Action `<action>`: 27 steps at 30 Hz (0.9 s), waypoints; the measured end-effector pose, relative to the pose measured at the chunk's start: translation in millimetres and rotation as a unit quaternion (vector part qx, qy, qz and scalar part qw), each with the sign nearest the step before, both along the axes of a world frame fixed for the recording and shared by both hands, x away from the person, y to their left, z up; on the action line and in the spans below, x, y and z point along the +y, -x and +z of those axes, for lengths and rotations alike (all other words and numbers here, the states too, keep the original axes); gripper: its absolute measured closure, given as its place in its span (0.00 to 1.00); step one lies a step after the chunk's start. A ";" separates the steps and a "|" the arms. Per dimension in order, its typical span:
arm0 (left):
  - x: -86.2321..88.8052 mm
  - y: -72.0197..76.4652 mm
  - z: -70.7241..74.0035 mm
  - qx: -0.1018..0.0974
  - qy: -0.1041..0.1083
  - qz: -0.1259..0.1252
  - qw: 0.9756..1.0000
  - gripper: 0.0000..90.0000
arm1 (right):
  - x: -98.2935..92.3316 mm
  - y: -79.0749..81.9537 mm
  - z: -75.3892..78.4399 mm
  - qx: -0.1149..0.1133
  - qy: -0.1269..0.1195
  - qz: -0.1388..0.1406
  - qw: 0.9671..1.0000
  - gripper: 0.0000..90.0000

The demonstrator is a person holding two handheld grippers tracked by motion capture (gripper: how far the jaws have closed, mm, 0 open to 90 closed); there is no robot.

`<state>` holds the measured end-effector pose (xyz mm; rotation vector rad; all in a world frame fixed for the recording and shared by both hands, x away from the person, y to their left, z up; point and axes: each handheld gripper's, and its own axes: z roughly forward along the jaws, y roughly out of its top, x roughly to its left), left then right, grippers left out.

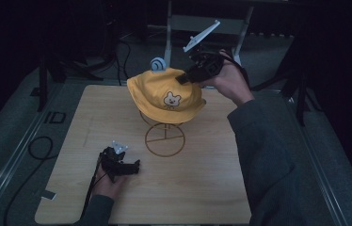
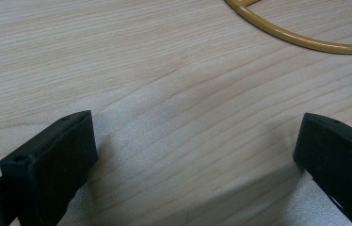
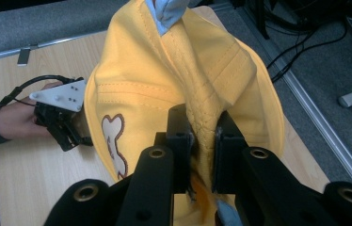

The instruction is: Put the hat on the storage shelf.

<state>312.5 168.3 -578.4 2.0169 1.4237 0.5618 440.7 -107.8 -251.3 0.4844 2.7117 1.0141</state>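
The high view looks down and forward on the whole surface [image 1: 197, 188]. The left gripper view skims that surface close up; the right gripper view looks close at the hat [image 3: 164, 94], centre frame, which the high view shares.

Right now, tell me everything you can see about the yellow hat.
The yellow hat is a small soft fabric bucket hat with stitched seams, a white cartoon animal patch on the front and light blue trim at the top. It sits on a thin yellow wire stand whose ring base rests on the wooden table. The right gripper has its jaws shut on a bunched fold of the hat at its far side, pulling the fabric into a ridge.
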 end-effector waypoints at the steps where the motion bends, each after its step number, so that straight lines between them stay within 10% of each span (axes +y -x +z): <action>1: -0.1 0.0 0.0 0.000 0.000 0.000 1.000 0.00 | 1.5 -1.0 -1.5 0.001 0.002 -0.001 1.000 0.90; 27: -0.9 0.2 -0.1 -0.001 0.000 -0.002 1.000 0.00 | 35.4 -7.0 -30.5 0.009 0.011 0.006 1.000 0.77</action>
